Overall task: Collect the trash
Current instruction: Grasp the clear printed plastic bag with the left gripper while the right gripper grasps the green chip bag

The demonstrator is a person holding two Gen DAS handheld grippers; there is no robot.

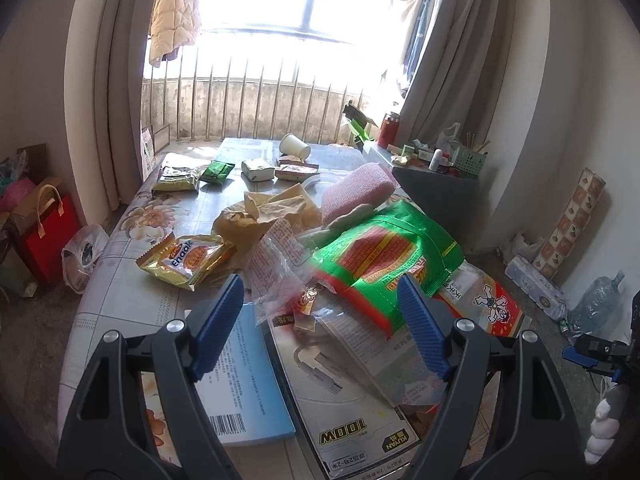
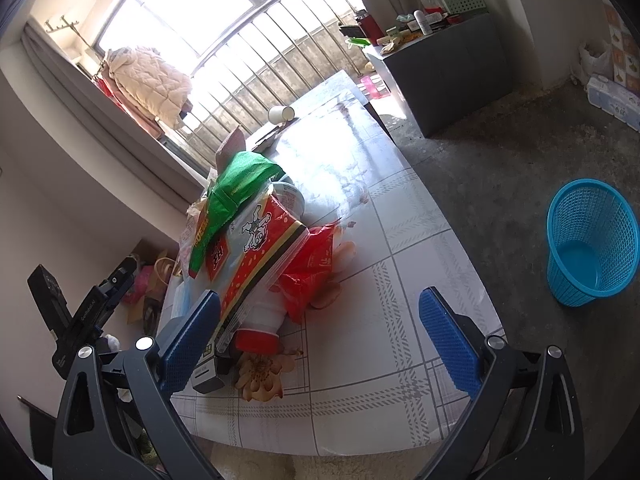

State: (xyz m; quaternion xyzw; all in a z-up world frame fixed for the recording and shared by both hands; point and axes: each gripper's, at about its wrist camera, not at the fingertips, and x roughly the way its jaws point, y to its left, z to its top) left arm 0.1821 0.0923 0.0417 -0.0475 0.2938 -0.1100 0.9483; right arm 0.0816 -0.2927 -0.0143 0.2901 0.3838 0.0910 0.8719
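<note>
Left wrist view: the left gripper (image 1: 320,312) has its fingers wide apart, holding nothing. The green snack bag (image 1: 384,256) lies just ahead, slanting right.

Right wrist view: the right gripper (image 2: 320,340) is open and empty too. The trash pile (image 2: 256,248) sits left; the blue basket (image 2: 592,240) waits far right.

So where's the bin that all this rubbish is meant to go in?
The blue basket stands on the concrete floor, off the table's right edge in the right wrist view; the left wrist view doesn't show it.
</note>
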